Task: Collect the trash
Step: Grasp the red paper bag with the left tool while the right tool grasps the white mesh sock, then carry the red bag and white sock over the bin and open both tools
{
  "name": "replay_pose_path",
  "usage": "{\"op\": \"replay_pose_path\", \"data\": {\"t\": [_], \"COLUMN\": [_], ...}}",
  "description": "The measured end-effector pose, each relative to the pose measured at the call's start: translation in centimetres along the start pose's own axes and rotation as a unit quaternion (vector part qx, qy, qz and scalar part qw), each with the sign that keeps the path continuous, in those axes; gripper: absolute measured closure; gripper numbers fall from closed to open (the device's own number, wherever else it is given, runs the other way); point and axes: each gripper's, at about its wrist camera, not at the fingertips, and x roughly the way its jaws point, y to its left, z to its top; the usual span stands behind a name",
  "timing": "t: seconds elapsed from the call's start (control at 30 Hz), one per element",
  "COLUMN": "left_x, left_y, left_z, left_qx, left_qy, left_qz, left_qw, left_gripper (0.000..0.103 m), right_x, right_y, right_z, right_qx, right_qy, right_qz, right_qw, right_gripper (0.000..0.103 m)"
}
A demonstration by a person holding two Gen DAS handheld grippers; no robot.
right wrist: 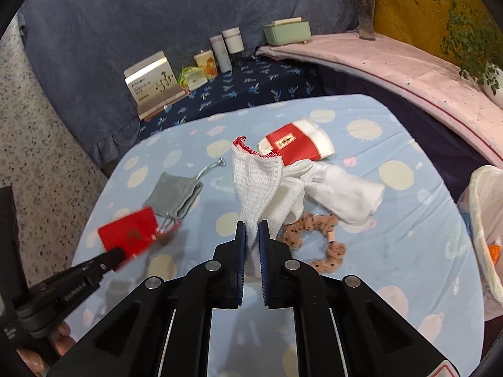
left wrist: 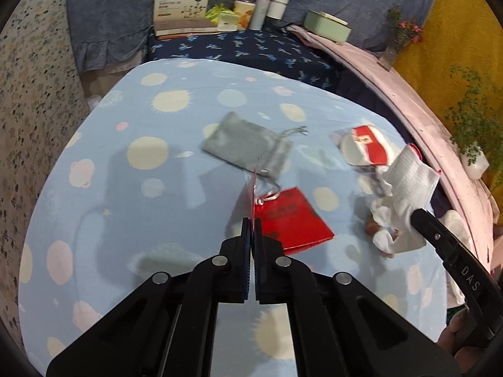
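Note:
My left gripper is shut on the edge of a small red paper bag and holds it above the blue spotted table; the bag also shows in the right wrist view. My right gripper is shut on a white knitted cloth with red trim, lifted off the table; the cloth also shows in the left wrist view. On the table lie a grey drawstring pouch, a red and white paper cup, white cloths and a brown dotted scrunchie.
A bin lined with a white plastic bag stands at the table's right edge. Behind the table, a dark blue surface holds a box, jars and a green container. A pink ledge with plants runs along the right.

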Motion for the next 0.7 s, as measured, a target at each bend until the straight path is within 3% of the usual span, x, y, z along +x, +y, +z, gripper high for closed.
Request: {"op": "replay_pose_path", "data": {"t": [0.4,0.7], "left_x": [-2.6,-3.2], "left_y": [-10.2,-21.1], "left_z": [-1.9,-3.7], "left_qx": [0.077,0.155], "left_qy": [-0.007,-0.009], "left_qz": [-0.053,-0.109], "left_qw": [0.9956,0.9818], "left_gripper": [0.102,0.102], "right_x": [-7.2,-12.0], "right_y": [-7.1,-15.5], "right_z": [-0.3,-1.3], "right_qx": [0.042,0.089], "right_qy": [-0.054,-0.085], "right_qz": [-0.026,-0.069], "right_qw": [0.997,0.990], "right_gripper": [0.095,0.095]}}
